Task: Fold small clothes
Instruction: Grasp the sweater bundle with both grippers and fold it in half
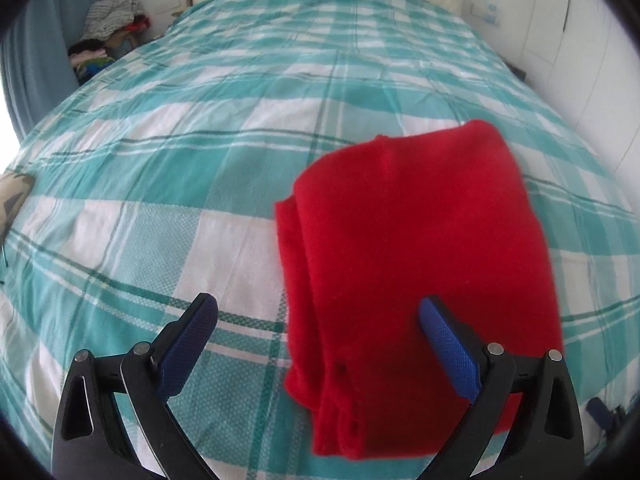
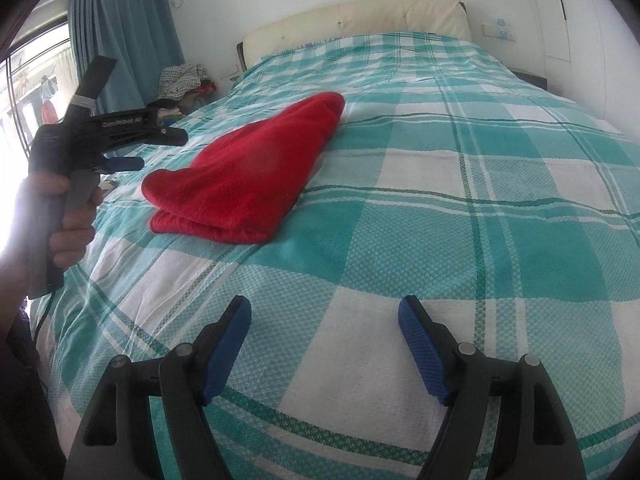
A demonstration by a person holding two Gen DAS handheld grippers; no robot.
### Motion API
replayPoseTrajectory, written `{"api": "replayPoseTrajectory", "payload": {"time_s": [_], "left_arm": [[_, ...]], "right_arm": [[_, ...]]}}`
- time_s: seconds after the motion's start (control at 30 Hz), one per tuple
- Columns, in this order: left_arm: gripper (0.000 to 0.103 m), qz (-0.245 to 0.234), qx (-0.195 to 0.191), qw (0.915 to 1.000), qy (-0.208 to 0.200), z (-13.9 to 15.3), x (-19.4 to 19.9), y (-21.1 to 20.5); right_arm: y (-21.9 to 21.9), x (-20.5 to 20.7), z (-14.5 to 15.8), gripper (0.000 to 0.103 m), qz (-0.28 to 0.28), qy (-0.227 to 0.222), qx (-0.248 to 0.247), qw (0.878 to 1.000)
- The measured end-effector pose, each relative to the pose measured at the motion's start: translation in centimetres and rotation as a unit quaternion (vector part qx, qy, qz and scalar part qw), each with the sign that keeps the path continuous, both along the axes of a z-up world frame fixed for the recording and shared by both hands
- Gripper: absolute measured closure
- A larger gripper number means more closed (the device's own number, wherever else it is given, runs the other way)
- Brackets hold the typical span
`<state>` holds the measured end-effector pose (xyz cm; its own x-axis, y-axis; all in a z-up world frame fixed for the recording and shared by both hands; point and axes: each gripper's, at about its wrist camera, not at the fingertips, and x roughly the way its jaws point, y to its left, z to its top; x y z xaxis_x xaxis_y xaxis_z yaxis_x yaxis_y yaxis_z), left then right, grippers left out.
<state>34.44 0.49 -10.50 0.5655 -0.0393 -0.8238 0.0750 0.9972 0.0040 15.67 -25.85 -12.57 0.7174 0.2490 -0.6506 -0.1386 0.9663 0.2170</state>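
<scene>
A red fleece garment [image 1: 416, 264] lies folded in layers on the teal and white checked bedspread [image 1: 200, 168]. My left gripper [image 1: 318, 312] is open just above the garment's near left edge, with nothing between its blue pads. In the right wrist view the garment [image 2: 244, 172] lies at the centre left, and the left gripper [image 2: 160, 148] hovers open at its left end. My right gripper [image 2: 324, 314] is open and empty over bare bedspread [image 2: 460, 216], well short of the garment.
A cream headboard [image 2: 360, 20] stands at the far end of the bed. A pile of mixed clothes [image 1: 108, 36] sits beside the bed at the far left, by a blue curtain [image 2: 120, 40]. White walls run along the right.
</scene>
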Motion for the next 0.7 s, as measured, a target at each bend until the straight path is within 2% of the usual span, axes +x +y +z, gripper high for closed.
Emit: {"api": "replayPoseTrajectory", "payload": {"time_s": [0.03,0.07,0.13,0.27,0.37,0.43,0.47,0.5,0.53,0.57,0.6,0.63,0.67,0.7], "left_arm": [[0.001,-0.001,0.006,0.9999,0.011,-1.2,0.3,0.5],[0.0,-0.005,-0.007,0.9998,0.016,-1.9,0.2,1.2],[0.0,-0.002,-0.043,0.9989,0.021,-1.9,0.1,2.4],[0.0,0.004,-0.074,0.9967,0.033,-1.3,0.9,3.2],[0.0,-0.009,-0.087,0.9947,0.054,-1.8,2.0,3.0],[0.001,-0.021,-0.088,0.9939,0.062,-2.1,2.5,2.5],[0.004,-0.025,-0.088,0.994,0.059,-2.0,2.6,2.1],[0.012,-0.032,-0.089,0.9941,0.053,-1.9,2.6,1.8],[0.042,-0.049,-0.093,0.9931,0.051,-1.8,2.5,1.2],[0.068,-0.065,-0.1,0.9914,0.055,-1.8,2.4,0.6],[0.071,-0.065,-0.088,0.9929,0.046,-1.5,2.2,0.1],[0.079,-0.063,-0.071,0.995,0.031,-1.3,1.8,-0.4],[0.085,-0.065,-0.058,0.996,0.018,-1.0,1.4,-0.8],[0.086,-0.066,-0.043,0.9969,0.006,-0.6,0.9,-1.2]], "right_arm": [[-0.1,0.6,0.4,0.027,0.006,0.005,0.009,1.0],[-0.2,1.4,0.8,0.027,0.012,0.01,0.02,1.0],[-0.6,3.9,1.9,0.027,0.016,0.019,0.047,0.999],[-1.4,11.6,3.1,0.027,0.012,0.045,0.119,0.992],[-1.2,17.7,2.1,0.027,0.015,0.089,0.176,0.98],[-0.8,20.7,0.5,0.027,0.012,0.125,0.231,0.965],[-0.3,21.8,-0.2,0.029,0.009,0.141,0.247,0.959],[0.5,22.5,-0.6,0.031,0.009,0.145,0.242,0.959],[1.7,22.8,-0.5,0.037,0.015,0.14,0.21,0.967],[3.3,23.0,-0.1,0.043,0.022,0.13,0.152,0.98],[5.2,22.8,0.4,0.047,0.031,0.114,0.076,0.99],[7.4,22.3,0.9,0.056,0.043,0.09,-0.01,0.995],[9.3,21.5,1.4,0.063,0.054,0.06,-0.084,0.993],[10.9,20.6,1.8,0.066,0.062,0.032,-0.139,0.988]]}}
